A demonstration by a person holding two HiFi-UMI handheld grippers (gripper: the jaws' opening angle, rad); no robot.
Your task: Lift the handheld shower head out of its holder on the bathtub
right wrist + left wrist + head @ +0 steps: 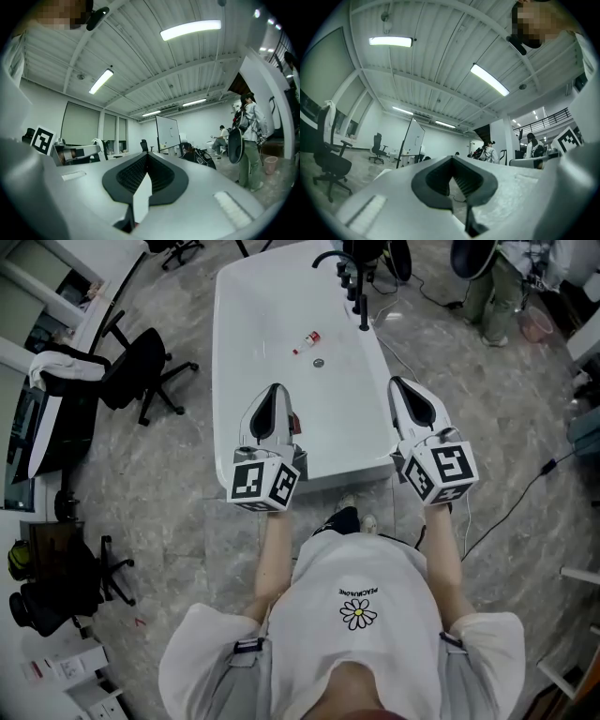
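Where the grippers hang: over the near end of the bathtub [225, 381], both pointing away from the person.
Left gripper [276, 388]: smooth white shell with black ribbed pads. In the left gripper view [452, 158] the jaws meet at their tips with nothing between them.
Right gripper [397, 382]: same make. In the right gripper view [146, 154] its jaws are also closed tip to tip and empty.
Handheld shower head [362, 296]: a slim dark upright piece among black fittings at the far end of the tub, well ahead of the right gripper's tip and a little to its left. Its holder is too small to make out.
Bathtub: glossy white, a rounded rectangle with a wide rim. Its basin stretches forward from both tools.
Small bottle [307, 341]: white with a red end, lying on its side in the basin, ahead of the left gripper and slightly to its right.
Drain [319, 363]: a small round metal disc just nearer than the bottle.
Floor [187, 484]: grey marbled surface, below and outside both grippers.
Office chair [141, 371]: black, on castors, off to the left gripper's left.
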